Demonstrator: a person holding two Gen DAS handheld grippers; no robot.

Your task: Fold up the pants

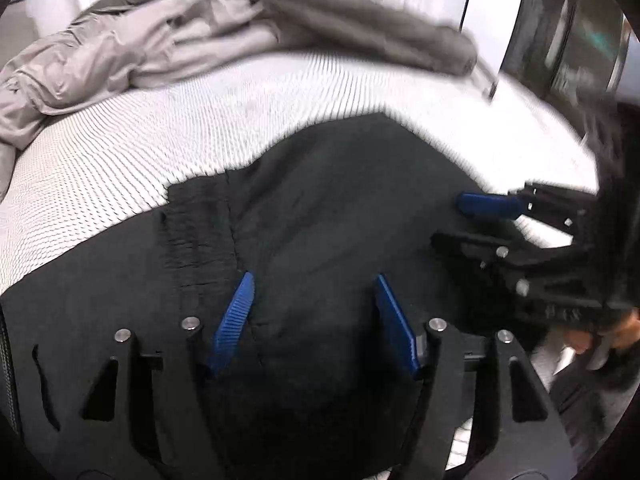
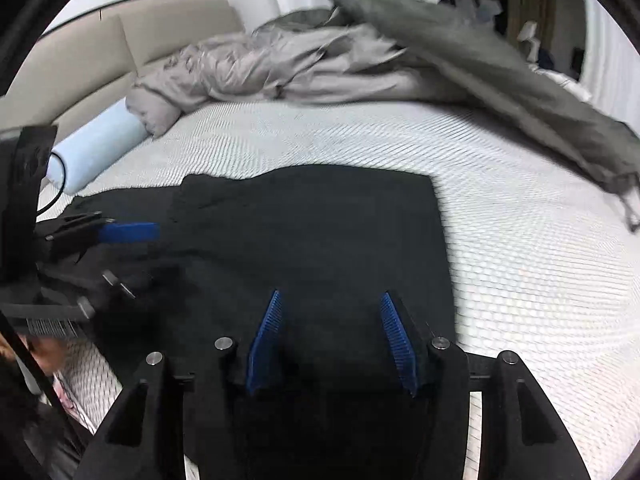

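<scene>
Pants (image 2: 312, 232) lie flat on the mattress (image 2: 520, 240); left gripper (image 1: 314, 280) and right gripper (image 2: 330, 300) hover above them, jaws parted and empty, likely ready to pinch a fold.

No legible text, label, brand, number or sign appears in either wrist view. Motion blur obscures fine surface detail.

Both round fisheye pictures bend and go dark at the edges, the white bed (image 2: 500, 248) shines bright, and the far grey blanket (image 1: 340, 12) is smeared with blur.
</scene>
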